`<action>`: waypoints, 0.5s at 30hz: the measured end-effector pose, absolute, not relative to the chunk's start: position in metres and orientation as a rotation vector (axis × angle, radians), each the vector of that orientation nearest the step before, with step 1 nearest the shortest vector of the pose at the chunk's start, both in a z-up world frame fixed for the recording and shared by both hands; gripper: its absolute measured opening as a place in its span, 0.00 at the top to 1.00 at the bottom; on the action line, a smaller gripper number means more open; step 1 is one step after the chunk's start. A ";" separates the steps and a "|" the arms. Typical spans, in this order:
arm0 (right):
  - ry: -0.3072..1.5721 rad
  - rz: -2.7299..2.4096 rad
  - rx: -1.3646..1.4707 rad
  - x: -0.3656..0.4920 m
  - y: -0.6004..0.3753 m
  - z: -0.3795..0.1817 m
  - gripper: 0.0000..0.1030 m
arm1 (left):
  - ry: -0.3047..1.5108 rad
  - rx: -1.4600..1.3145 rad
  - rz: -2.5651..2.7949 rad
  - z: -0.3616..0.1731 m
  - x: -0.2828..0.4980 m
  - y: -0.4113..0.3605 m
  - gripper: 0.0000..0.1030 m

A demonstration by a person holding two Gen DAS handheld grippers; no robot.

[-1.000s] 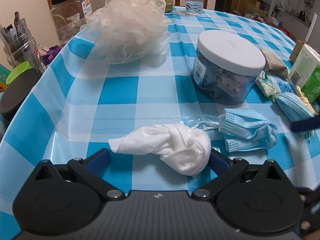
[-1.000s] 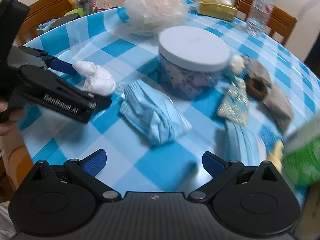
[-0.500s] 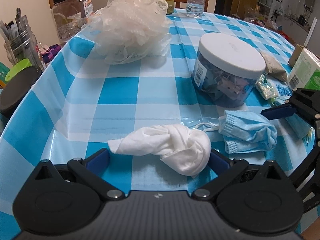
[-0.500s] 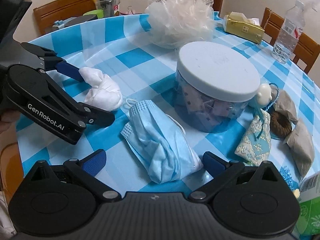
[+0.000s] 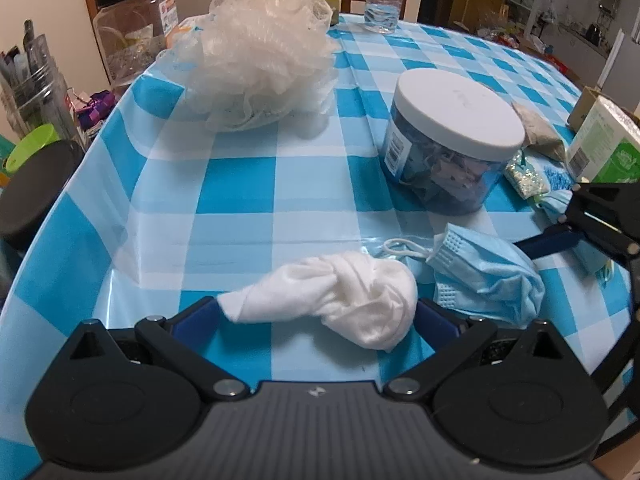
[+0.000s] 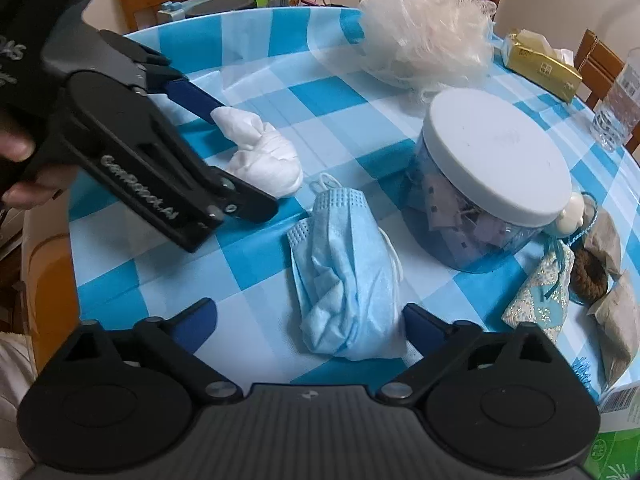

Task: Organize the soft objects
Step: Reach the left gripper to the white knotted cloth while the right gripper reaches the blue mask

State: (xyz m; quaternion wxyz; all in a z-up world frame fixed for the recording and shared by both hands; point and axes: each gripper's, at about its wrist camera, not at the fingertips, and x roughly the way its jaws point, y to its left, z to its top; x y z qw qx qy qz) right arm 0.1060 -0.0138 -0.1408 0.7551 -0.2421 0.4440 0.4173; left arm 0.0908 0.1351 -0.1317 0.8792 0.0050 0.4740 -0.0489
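Observation:
A knotted white cloth (image 5: 340, 296) lies on the blue checked tablecloth between the open jaws of my left gripper (image 5: 318, 316); it also shows in the right wrist view (image 6: 262, 158). A crumpled blue face mask (image 6: 346, 276) lies between the open jaws of my right gripper (image 6: 310, 316), which is not closed on it; it also shows in the left wrist view (image 5: 486, 276). A white mesh bath pouf (image 5: 260, 56) sits at the back of the table.
A clear jar with a white lid (image 5: 452, 140) stands right of centre. Small pouches (image 6: 540, 296), a brown hair tie (image 6: 590, 272) and a green box (image 5: 604, 144) lie at the right. A pen jar (image 5: 28, 88) and a black lid (image 5: 32, 192) are at the left edge.
My right gripper has moved in toward the blue mask, which now lies between its jaws. My left gripper has stayed around the white cloth.

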 end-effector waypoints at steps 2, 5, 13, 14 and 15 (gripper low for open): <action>0.961 0.890 -0.513 0.108 -0.014 -0.138 0.16 | 0.997 0.019 -0.104 -0.132 0.094 0.136 0.01; 0.948 0.855 -0.502 0.110 -0.017 -0.132 0.21 | 1.008 -0.011 -0.119 -0.134 0.099 0.137 0.01; 0.935 0.817 -0.497 0.119 -0.015 -0.133 0.31 | 1.002 0.003 -0.125 -0.135 0.106 0.131 0.02; 0.936 0.817 -0.495 0.119 -0.015 -0.133 0.35 | 1.001 0.006 -0.128 -0.134 0.105 0.130 0.03; 0.936 0.817 -0.494 0.119 -0.014 -0.132 0.39 | 0.999 0.007 -0.133 -0.134 0.104 0.129 0.04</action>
